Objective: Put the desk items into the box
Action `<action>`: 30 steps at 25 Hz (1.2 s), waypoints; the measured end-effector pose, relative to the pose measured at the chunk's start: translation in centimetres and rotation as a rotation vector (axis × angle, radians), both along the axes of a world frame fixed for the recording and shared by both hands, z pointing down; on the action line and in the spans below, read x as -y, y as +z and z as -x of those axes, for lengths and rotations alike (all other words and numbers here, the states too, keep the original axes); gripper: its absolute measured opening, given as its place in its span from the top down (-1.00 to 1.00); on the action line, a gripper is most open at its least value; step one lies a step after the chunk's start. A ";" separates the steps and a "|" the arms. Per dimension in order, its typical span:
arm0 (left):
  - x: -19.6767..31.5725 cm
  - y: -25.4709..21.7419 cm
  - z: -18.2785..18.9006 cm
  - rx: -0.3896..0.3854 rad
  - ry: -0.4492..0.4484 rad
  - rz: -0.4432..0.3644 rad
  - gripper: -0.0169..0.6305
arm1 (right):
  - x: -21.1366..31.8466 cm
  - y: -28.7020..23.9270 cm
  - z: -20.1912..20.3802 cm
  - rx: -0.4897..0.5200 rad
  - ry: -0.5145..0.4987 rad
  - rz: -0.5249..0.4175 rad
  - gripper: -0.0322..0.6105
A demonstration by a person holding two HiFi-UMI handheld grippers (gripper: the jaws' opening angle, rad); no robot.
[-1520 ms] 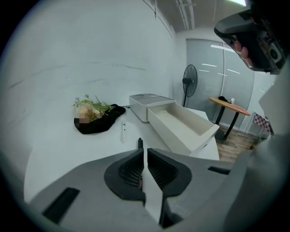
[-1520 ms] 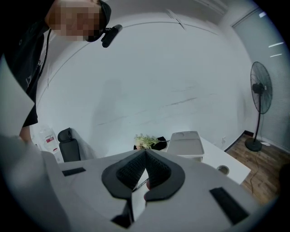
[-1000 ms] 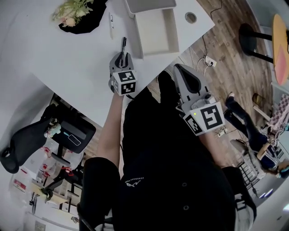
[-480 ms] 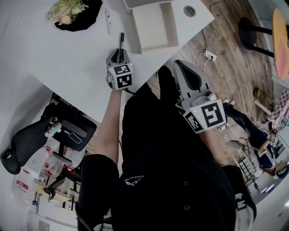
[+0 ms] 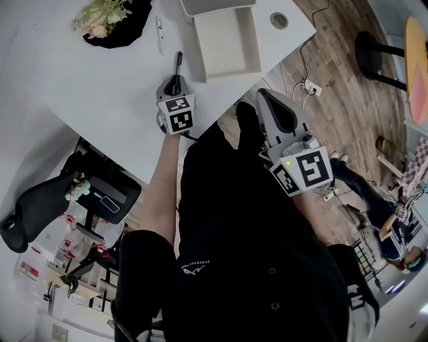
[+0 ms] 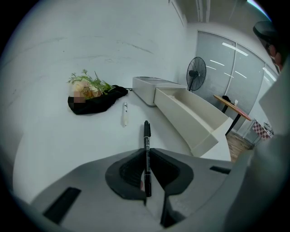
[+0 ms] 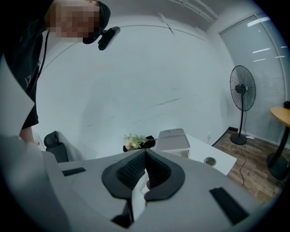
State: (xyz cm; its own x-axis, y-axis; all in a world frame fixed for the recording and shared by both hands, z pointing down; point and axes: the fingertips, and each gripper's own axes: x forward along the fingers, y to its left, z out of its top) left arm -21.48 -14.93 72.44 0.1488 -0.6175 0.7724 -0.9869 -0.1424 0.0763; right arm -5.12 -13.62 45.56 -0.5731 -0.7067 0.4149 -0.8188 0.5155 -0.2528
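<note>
Carry step for the first item, by the look of it. Grips a slim black marker pen [image 6: 146, 136] between the clenched fingers [image 6: 131, 170] of the left gripper [image 5: 175, 83], barrel pointing forward over the white counter [image 5: 100, 80]. Cannot tell whether lifted clear of the surface or skimming it. Places the pen just left of the open cream rectangular box [image 5: 231, 41], beside its long wall, not yet inside. Leaves a white pen [image 5: 159, 28] and a bunch of pale flowers on a black pouch [image 5: 110, 19] farther back on the counter, apart from the box; a grey lid-like tray [image 6: 152, 86] against the box's far end. Holds the right gripper [image 7: 145, 164] back by the torso, off the counter, fingers pressed together on nothing.

Next, probably: swing right over the box wall, lower into the hollow, then let go. Calls for enough height to clear the rim with the long barrel.

Against a second ago: same grasp on the pen, left gripper a little farther in over the counter, right gripper about where it was.
</note>
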 end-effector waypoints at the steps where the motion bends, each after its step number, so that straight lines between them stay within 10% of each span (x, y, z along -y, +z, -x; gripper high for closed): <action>1: 0.0 -0.4 0.0 0.003 -0.008 -0.006 0.81 | 0.0 -0.1 -0.2 0.004 -0.003 -0.001 0.90; 30: -2.2 -19.2 -5.1 -0.050 -0.271 -0.370 0.81 | 1.7 -4.0 -8.3 0.093 -0.192 -0.091 0.90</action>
State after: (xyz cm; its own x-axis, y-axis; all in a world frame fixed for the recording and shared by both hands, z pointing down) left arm -16.42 -12.76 53.25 -0.0246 -0.8721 0.4888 -0.9887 0.0936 0.1172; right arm 3.21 -15.35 41.51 -0.7335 -0.6132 0.2932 -0.6788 0.6838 -0.2677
